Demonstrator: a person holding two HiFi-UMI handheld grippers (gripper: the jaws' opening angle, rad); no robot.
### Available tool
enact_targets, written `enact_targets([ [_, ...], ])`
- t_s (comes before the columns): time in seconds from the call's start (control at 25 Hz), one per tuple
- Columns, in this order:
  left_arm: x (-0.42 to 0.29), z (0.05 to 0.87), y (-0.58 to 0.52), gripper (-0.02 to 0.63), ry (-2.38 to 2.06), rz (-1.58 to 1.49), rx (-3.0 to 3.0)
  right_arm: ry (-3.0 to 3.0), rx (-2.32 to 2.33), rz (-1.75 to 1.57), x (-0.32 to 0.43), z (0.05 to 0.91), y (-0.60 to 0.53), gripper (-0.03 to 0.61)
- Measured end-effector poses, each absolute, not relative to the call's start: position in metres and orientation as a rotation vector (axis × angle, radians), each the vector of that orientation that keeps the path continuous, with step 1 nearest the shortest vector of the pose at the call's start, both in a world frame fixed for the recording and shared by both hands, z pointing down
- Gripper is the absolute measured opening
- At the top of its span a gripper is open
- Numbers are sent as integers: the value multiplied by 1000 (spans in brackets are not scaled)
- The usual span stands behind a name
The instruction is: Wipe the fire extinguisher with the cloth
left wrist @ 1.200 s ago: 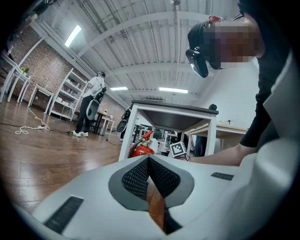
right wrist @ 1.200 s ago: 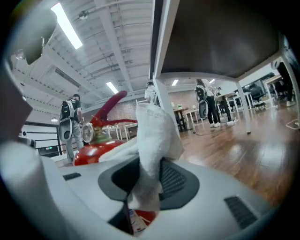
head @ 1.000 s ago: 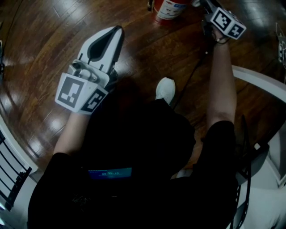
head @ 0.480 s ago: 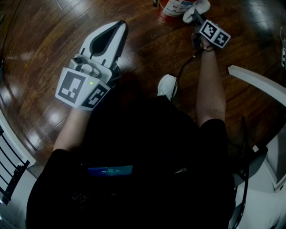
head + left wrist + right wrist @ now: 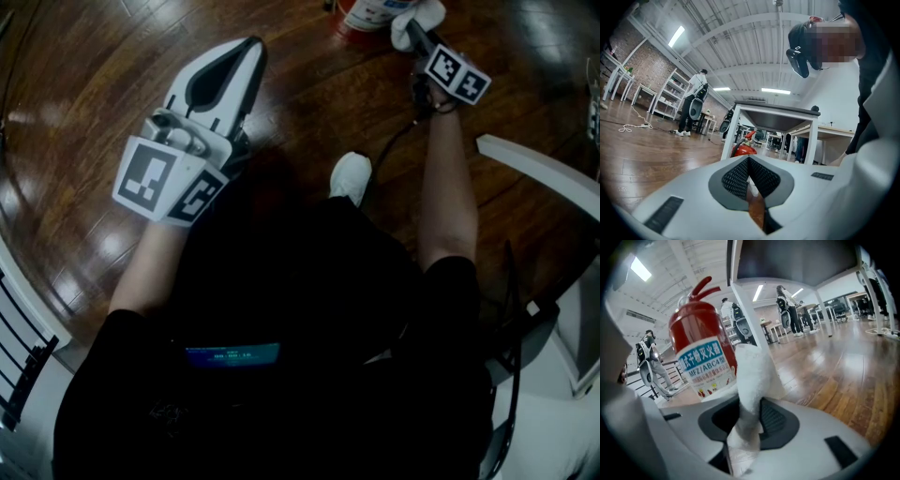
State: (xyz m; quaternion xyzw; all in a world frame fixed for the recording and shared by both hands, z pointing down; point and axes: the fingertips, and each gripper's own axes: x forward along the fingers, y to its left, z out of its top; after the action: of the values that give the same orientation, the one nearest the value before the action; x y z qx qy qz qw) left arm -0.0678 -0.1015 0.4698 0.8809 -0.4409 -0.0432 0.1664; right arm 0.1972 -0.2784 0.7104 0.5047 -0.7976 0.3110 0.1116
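Clamped tight on a white cloth, the right gripper has the fabric bunched upright between its jaws. The left gripper has its jaws pressed together with nothing in them.

Looking down from the head view, dark wooden floor fills most of the scene. A white table stands over the fire extinguisher in the left gripper view, its legs close around the red body. The extinguisher sits on the floor at 12 o'clock, cut off by the top edge, with only its base showing. In the right gripper view its red cylinder and white-and-blue label stand at 10 o'clock from the jaws. The cloth rests against its lower right side.

The left gripper is held at 10 o'clock, well apart from the extinguisher, with bare floor between. The right gripper reaches to 1 o'clock. A black railing shows at 8 o'clock. The person's white shoe is planted near centre, and a thin dark cable trails from the right gripper toward it. Distant people stand by desks.
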Motion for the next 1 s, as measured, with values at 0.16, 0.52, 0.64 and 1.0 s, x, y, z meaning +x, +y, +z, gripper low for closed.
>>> enact_targets([
  [0.16,-69,469,-100,2,-1247,-134,2510,-2471,1573,854,213,656,-276,129],
  [0.52,-67,464,-97,2,-1218,-151,2529,-2717,1697,455,203,474,-269,132],
  [0.64,-67,465,-96,2,-1215,-153,2525,-2778,1644,342,175,430,-264,132],
  [1.0,-70,466,-98,2,-1211,-154,2517,-2710,1580,322,118,438,-272,132],
])
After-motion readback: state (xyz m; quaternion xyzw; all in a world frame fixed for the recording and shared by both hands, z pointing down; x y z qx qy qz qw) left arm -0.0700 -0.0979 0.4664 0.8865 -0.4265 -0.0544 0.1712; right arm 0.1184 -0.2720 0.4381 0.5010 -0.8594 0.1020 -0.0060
